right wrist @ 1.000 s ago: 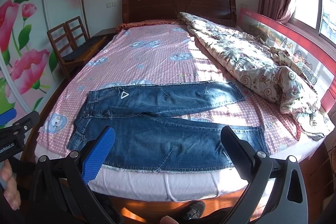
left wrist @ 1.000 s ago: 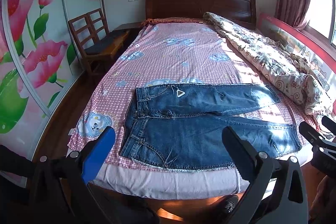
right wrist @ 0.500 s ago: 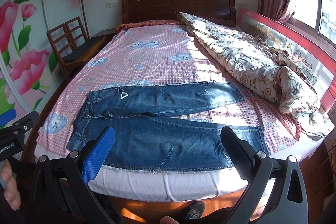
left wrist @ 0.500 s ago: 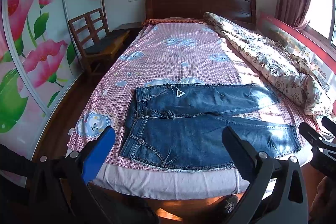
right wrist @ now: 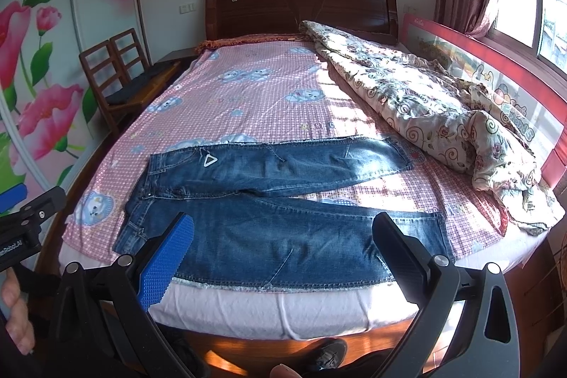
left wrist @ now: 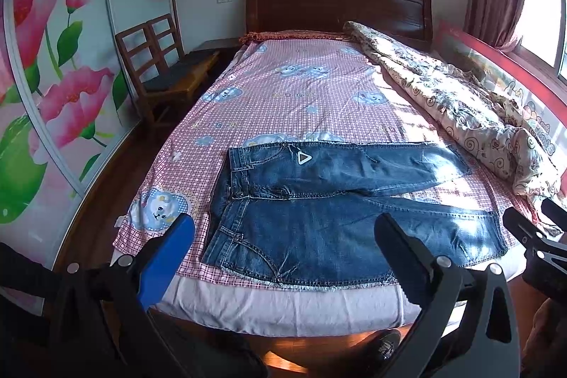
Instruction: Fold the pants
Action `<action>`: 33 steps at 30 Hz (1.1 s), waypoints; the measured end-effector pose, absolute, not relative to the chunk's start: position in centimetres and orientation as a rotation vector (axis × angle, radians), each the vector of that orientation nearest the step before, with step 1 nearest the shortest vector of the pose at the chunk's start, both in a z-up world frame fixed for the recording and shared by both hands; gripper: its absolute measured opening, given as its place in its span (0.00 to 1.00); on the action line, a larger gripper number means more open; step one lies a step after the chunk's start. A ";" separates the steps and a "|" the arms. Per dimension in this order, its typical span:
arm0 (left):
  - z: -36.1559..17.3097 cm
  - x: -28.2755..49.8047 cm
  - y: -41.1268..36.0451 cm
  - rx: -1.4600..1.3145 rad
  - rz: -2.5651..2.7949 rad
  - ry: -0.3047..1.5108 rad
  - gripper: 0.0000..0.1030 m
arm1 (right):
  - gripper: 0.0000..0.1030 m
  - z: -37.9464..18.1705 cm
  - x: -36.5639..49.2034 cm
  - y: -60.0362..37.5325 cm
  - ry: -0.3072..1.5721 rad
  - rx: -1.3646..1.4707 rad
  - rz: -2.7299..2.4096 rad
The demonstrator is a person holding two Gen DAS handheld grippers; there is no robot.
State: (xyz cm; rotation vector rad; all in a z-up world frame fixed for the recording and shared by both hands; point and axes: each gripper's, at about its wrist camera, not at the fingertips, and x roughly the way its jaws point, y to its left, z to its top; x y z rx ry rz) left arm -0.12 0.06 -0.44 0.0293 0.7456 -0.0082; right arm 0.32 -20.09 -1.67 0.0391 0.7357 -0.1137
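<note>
Just ahead of both claws, at the near edge of the bed (right wrist: pixel 283 307), the pants (right wrist: pixel 276 236) are lying spread flat and unfolded, a pair of blue jeans with the waistband off to the left of the claws and the two legs running out to the right. The nearer leg is lying along the mattress edge, straight beyond the fingertips, and the farther leg is angling away behind it, so the legs are parting toward the cuffs. No fold is showing yet; by my reading the whole job is still waiting: bringing one leg over the other, then doubling the length.

The left gripper (left wrist: pixel 283 250) is hanging wide open in front of the waistband end, gripping nothing and touching nothing. The right gripper (right wrist: pixel 281 248) is likewise gaping wide and empty, poised before the middle of the nearer leg, short of the denim.

Farther out, past the pants and to the right of the claws, a rumpled quilt (right wrist: pixel 443 108) is lying along the bed's window side. To the left, beyond the bed, wooden chairs (left wrist: pixel 156 59) are standing by the flowered wardrobe (left wrist: pixel 53 77).
</note>
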 end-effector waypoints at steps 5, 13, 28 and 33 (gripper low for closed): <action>-0.6 -0.2 0.2 0.014 -0.029 0.749 0.98 | 0.97 -1.7 0.3 -20.0 0.737 0.041 -0.115; -0.2 -0.4 0.3 0.020 -0.050 0.716 0.98 | 0.97 -1.7 0.3 -20.2 0.735 0.044 -0.109; -2.7 2.3 1.8 -0.103 -0.125 0.793 0.98 | 0.97 -3.1 2.2 -22.4 0.765 0.077 -0.110; -4.5 5.3 3.1 -0.181 -0.196 0.855 0.98 | 0.97 -4.6 4.6 -24.8 0.805 0.108 -0.072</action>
